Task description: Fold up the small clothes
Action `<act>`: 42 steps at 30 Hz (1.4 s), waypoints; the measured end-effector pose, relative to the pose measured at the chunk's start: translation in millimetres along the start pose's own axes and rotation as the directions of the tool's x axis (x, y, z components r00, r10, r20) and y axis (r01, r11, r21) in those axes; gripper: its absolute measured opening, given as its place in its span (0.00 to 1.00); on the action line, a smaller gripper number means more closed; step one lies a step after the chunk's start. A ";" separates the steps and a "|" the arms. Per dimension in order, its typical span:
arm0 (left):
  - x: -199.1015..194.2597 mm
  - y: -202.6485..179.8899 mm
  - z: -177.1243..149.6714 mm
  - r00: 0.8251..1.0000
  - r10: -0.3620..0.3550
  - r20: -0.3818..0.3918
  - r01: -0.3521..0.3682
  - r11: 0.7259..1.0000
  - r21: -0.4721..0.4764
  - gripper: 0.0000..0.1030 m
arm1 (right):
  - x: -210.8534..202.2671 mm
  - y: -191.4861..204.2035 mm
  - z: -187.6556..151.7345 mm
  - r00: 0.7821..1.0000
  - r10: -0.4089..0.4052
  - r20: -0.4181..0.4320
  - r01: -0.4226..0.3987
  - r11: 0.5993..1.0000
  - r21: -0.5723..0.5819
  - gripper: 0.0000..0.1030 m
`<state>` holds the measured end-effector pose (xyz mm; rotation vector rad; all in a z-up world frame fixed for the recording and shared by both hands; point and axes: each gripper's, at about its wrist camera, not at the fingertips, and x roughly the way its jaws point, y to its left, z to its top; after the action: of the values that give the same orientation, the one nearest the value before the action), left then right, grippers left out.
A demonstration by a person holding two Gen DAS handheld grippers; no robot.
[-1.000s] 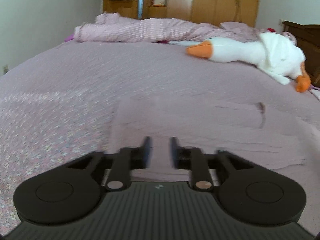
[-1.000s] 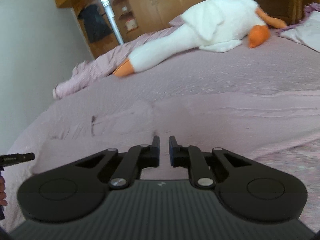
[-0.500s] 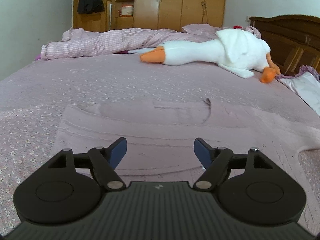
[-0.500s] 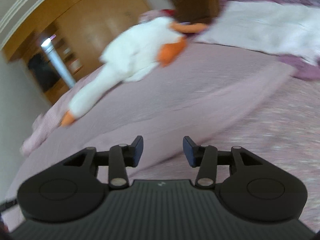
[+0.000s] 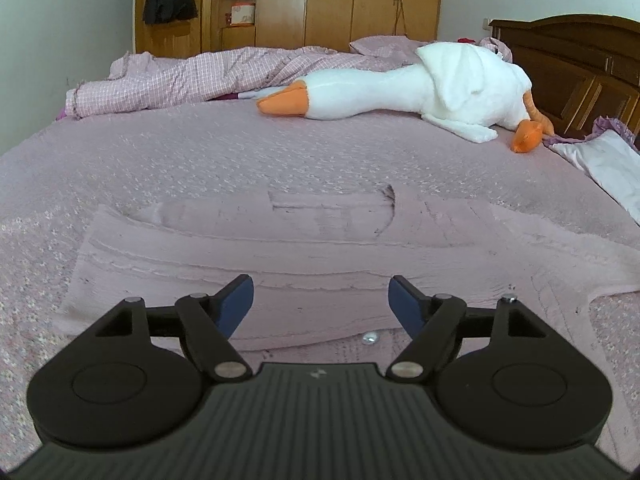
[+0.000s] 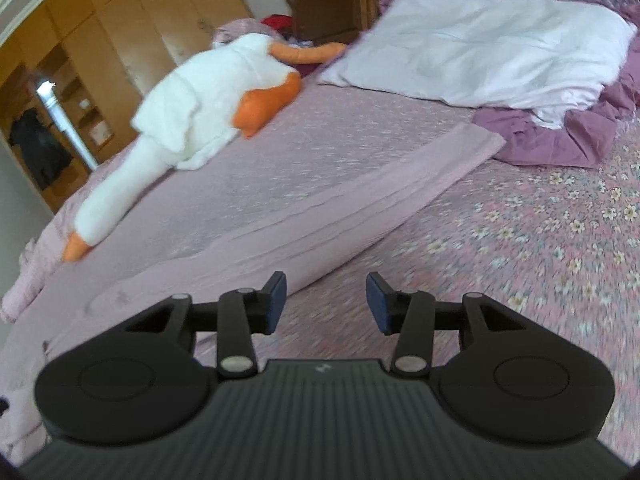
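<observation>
Bed (image 5: 200, 152): huge pink floral spread, loads of bare room all round, so nothing's in the way of a fold.
Clutter: plush goose (image 5: 420, 88) and pillow (image 6: 480, 48) sit well back from everything.
Garment (image 5: 280, 248): pale pink top lying flat, long axis running left-right, right in front of both tongs.
Sleeve (image 6: 440, 164): stretches away toward the pillow; looks like the right side's job.
Left gripper (image 5: 321, 300): fingers wide apart, empty, hovering at the near hem.
Right gripper (image 6: 326, 296): also spread, empty, just off the garment's near edge.
</observation>
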<state>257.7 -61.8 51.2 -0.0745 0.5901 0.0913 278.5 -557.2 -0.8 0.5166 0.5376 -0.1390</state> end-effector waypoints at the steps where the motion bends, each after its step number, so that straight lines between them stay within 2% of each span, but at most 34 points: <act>1: 0.3 -1.5 0.1 1.000 0.015 -0.001 -0.015 1.000 -0.001 0.78 | 5.6 -4.6 3.7 1.000 -0.014 0.000 0.014 1.000 0.015 0.47; 4: -0.9 -2.2 0.5 0.999 -0.024 0.023 0.024 1.000 0.015 0.78 | 17.8 -20.0 12.1 0.999 -0.050 -0.005 0.050 0.997 0.064 0.47; 7: -0.5 -2.2 0.2 0.998 0.007 0.059 -0.009 0.999 0.033 0.78 | 24.0 -35.0 20.4 0.998 -0.063 0.018 0.061 0.994 0.092 0.45; 9: 0.0 2.8 0.4 0.996 0.009 0.086 -0.009 1.000 0.001 0.78 | 28.9 -47.2 26.7 0.996 -0.080 0.039 0.075 0.991 0.110 0.44; 13: 10.6 12.1 3.2 0.998 0.037 0.043 -0.035 0.998 -0.056 0.78 | 39.8 -71.8 36.6 0.997 -0.032 0.066 0.019 0.981 0.193 0.44; 17: 20.6 14.3 -0.3 0.999 0.047 0.026 -0.046 0.999 -0.028 0.78 | 50.4 -89.3 44.2 0.996 0.006 0.089 -0.029 0.966 0.259 0.44; 23: 35.0 14.2 -8.8 0.999 0.037 -0.004 -0.037 0.998 -0.048 0.78 | 66.0 -95.8 58.4 0.995 -0.007 0.101 -0.020 0.965 0.263 0.44; 28: 41.3 6.8 -9.1 1.000 0.018 -0.023 -0.018 1.000 -0.005 0.78 | 75.7 -108.7 62.4 0.987 0.016 0.159 -0.062 0.955 0.291 0.43; 30: 39.4 3.9 -9.4 0.999 0.035 -0.002 -0.035 0.999 0.029 0.78 | 76.7 -111.0 62.7 0.984 0.012 0.176 -0.064 0.954 0.292 0.43; 32: 37.2 1.5 -8.8 0.998 0.056 0.023 -0.057 0.997 0.056 0.78 | 80.1 -107.9 63.6 0.983 -0.014 0.185 -0.039 0.959 0.280 0.43; 35: 34.3 4.1 -7.3 0.999 0.033 0.032 -0.034 0.999 0.042 0.78 | 86.5 -99.2 67.0 0.981 -0.069 0.183 0.018 0.964 0.265 0.43; 38: 32.5 6.5 -5.4 0.998 0.042 0.038 -0.044 0.998 0.048 0.78 | 90.0 -100.3 67.2 0.978 -0.074 0.196 0.016 0.958 0.285 0.40; 42: 30.6 12.3 -0.3 0.998 0.059 0.038 -0.060 0.997 0.039 0.78 | 88.6 -108.3 65.6 0.976 -0.086 0.201 0.015 0.943 0.332 0.26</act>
<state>281.5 -47.7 33.3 -0.0158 0.5570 0.1384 355.9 -683.2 -45.7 0.8043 0.3168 -0.3341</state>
